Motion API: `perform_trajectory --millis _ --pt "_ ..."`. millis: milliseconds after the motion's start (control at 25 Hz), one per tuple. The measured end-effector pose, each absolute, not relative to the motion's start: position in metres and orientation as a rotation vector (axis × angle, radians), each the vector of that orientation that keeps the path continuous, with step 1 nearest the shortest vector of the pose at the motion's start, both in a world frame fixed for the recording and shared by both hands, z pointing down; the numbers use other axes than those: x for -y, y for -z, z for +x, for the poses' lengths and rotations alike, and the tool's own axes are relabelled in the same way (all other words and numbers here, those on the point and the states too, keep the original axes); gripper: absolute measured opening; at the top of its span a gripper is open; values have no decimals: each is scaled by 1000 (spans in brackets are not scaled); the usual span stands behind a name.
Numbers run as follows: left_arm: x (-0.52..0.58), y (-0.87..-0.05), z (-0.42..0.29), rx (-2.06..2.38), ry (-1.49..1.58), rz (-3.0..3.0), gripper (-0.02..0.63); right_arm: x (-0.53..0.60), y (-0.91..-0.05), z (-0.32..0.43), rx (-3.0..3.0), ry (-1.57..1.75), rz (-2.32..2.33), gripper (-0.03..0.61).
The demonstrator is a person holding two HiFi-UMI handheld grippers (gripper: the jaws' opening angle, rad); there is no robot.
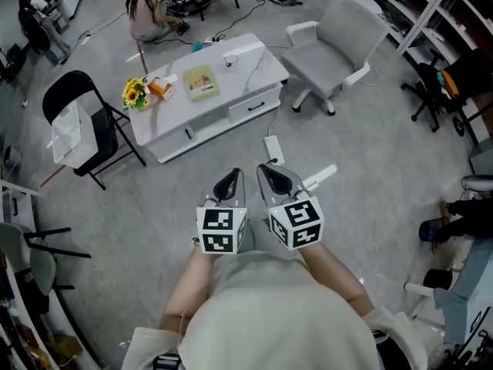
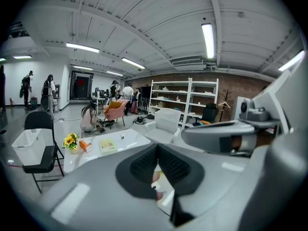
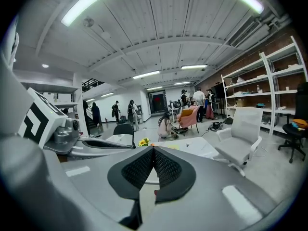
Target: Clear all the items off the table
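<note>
- Sunflowers (image 1: 135, 93), orange box (image 1: 159, 88) and green book (image 1: 201, 82) lay on the white table (image 1: 248, 74), at eleven o'clock from both grippers and well apart.
- Left gripper (image 1: 228, 185): jaws together, empty.
- Right gripper (image 1: 276, 177): jaws together, empty.

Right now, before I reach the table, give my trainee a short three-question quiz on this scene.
1. True or false: the left gripper and the right gripper are both shut, with nothing between their jaws.
2. Multiple choice: what lies right beside the sunflowers on the table? A) an orange box B) a laptop C) a mug
3. Short answer: in the head view, what piece of furniture stands just right of the table?

Key: 1 true; 2 A; 3 the white chair.
</note>
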State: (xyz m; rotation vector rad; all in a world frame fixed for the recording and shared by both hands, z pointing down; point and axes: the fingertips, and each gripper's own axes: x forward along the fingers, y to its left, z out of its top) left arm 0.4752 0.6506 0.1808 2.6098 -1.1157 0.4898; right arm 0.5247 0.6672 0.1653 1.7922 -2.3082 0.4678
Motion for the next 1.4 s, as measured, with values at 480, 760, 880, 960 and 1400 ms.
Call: perform_trajectory --millis 480,760,880,960,1400 --pt "-552 -180 468 1127 -500 2579 9 -571 -165 527 2285 -505 1799 -2" --pt "-499 -176 460 1130 -490 2572 9 -518 -165 517 2297 -527 1788 -2" --pt "-477 -177 453 1136 -489 2567 9 -495 -166 511 2299 -528 1789 -2" --pt "-463 -179 449 1139 -485 2563 9 -480 -168 508 2301 -531 1789 -2" --pt "-393 -193 425 1177 -478 2513 9 -408 -177 489 2303 -533 1760 -2"
